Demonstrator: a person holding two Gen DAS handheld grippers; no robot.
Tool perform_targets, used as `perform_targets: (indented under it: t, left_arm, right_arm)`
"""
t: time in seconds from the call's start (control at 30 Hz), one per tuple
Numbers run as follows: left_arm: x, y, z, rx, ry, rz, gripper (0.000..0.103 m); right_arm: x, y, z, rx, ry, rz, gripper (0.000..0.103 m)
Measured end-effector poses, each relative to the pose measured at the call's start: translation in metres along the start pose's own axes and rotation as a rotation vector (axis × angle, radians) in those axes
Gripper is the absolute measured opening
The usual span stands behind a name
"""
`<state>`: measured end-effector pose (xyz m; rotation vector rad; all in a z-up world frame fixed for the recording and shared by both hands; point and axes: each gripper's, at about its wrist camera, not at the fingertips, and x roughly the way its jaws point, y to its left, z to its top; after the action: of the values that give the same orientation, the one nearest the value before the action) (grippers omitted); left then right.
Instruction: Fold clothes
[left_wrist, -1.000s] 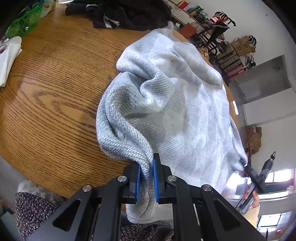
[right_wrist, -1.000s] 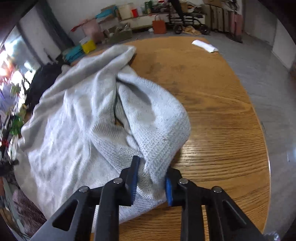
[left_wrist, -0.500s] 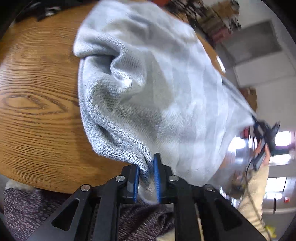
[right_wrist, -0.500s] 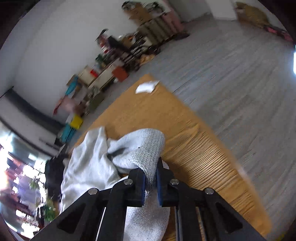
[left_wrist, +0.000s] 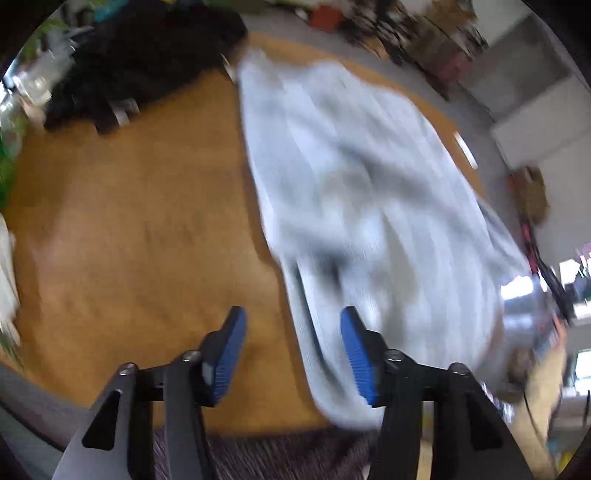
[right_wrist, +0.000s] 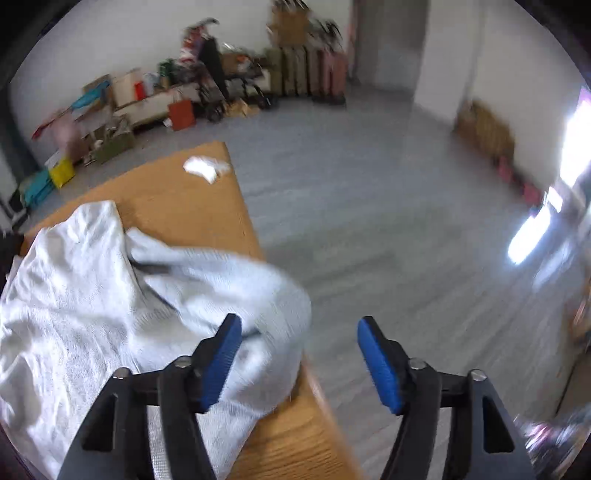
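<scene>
A light grey knit garment (left_wrist: 362, 192) lies spread on the round wooden table (left_wrist: 129, 221); its near edge hangs over the table's front. It also shows in the right wrist view (right_wrist: 110, 302), bunched at the table's right edge. My left gripper (left_wrist: 291, 343) is open and empty above the garment's left edge. My right gripper (right_wrist: 299, 350) is open and empty, with the garment's fold beside its left finger (right_wrist: 219, 362). Both views are motion-blurred.
A pile of black clothes (left_wrist: 140, 55) lies at the table's far left. A white crumpled cloth (right_wrist: 205, 168) sits at the table's far end. Grey floor (right_wrist: 388, 221) and clutter along the wall (right_wrist: 221, 85) lie beyond the table (right_wrist: 184, 199).
Both grippers were shut on the grey garment and have opened, letting it go. The garment now lies flatter across the table. Both grippers have pulled back and up.
</scene>
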<state>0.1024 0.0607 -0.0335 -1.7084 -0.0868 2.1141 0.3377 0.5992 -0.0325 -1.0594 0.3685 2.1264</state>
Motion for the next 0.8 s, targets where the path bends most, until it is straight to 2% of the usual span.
perform_targets:
  t: [0.07,0.13,0.2,0.27,0.33,0.43,0.57,0.67,0.8]
  left_arm:
    - [0.015,0.004,0.038,-0.039,-0.028,0.024,0.058]
    - [0.033,0.005,0.067,-0.054,-0.046,0.065,0.058]
    - [0.055,0.000,0.090,-0.050,-0.063,0.117,0.058]
    - [0.077,-0.002,0.110,-0.055,-0.067,0.125,0.058]
    - [0.089,-0.002,0.121,-0.051,-0.081,0.138,0.058]
    - [0.107,-0.004,0.137,-0.044,-0.102,0.158,0.058]
    - [0.128,-0.003,0.152,-0.030,-0.116,0.181,0.058]
    - [0.127,0.005,0.151,-0.026,-0.118,0.170,0.058]
    - [0.125,0.016,0.149,-0.048,-0.113,0.181,0.058]
  right_arm:
    - [-0.012,0.015,0.021,-0.045,-0.056,0.052,0.079]
    - [-0.008,0.044,0.044,-0.106,-0.053,0.161,0.083]
    - [0.008,0.080,0.065,-0.167,-0.027,0.252,0.085]
    - [0.039,0.128,0.087,-0.238,0.018,0.322,0.085]
    - [0.076,0.174,0.109,-0.276,0.072,0.356,0.085]
    - [0.123,0.233,0.132,-0.306,0.140,0.361,0.085]
    - [0.166,0.301,0.148,-0.402,0.180,0.299,0.085]
    - [0.191,0.318,0.162,-0.409,0.216,0.295,0.085]
    - [0.201,0.318,0.166,-0.383,0.236,0.288,0.085]
